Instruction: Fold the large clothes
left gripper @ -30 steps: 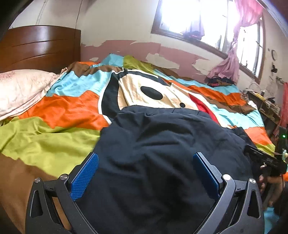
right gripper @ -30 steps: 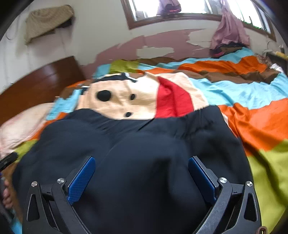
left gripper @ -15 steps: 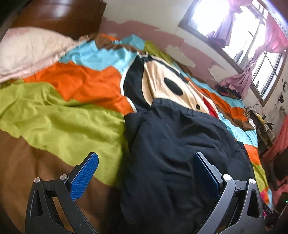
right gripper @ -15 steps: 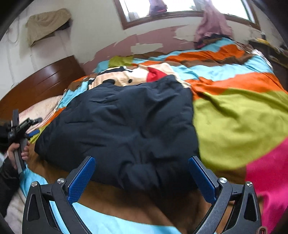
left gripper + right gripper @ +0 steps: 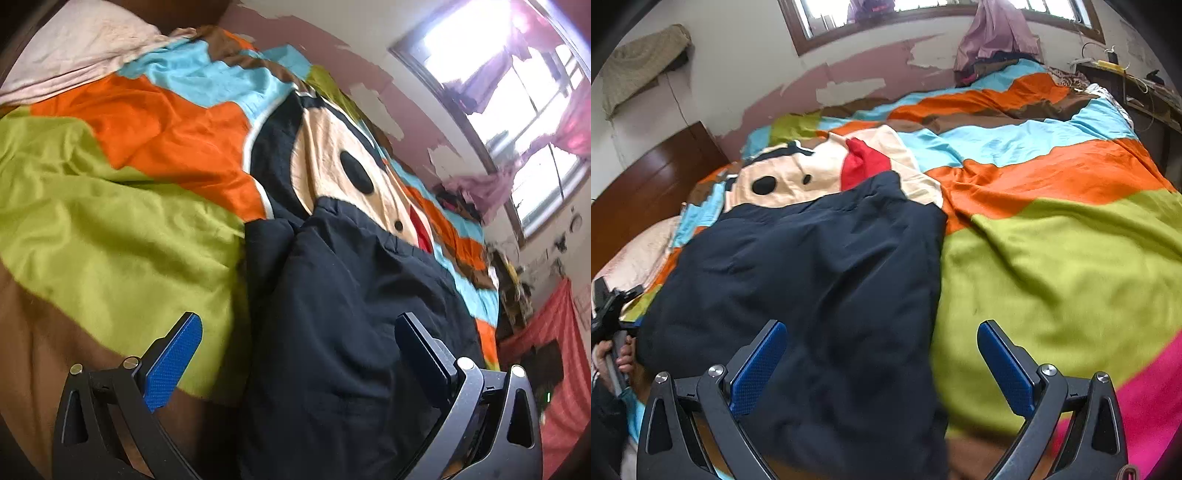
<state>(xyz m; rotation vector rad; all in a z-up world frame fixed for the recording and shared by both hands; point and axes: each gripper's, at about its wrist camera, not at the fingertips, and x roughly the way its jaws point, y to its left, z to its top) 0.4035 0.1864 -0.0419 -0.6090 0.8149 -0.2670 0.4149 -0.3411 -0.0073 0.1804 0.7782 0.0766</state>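
A large dark navy padded garment [image 5: 351, 314] lies in a folded bundle on a bed with a colourful patchwork cover; it also shows in the right wrist view [image 5: 820, 273]. My left gripper [image 5: 299, 328] is open and empty, above the garment's left edge, one finger over the green cover and the other over the garment. My right gripper [image 5: 882, 339] is open and empty, above the garment's right edge. The left gripper also shows in the person's hand at the far left of the right wrist view [image 5: 607, 306].
The bed cover [image 5: 1052, 258] has green, orange, blue and brown patches and a cartoon face [image 5: 798, 177]. A pillow [image 5: 74, 51] and a wooden headboard [image 5: 646, 188] are at the bed's head. A window [image 5: 517, 74] with pink curtains is behind. A cluttered shelf [image 5: 1126, 81] stands at the right.
Both grippers have drawn back from over the middle of the garment to its side edges and tilted. Both stay open and empty. The garment lies still.
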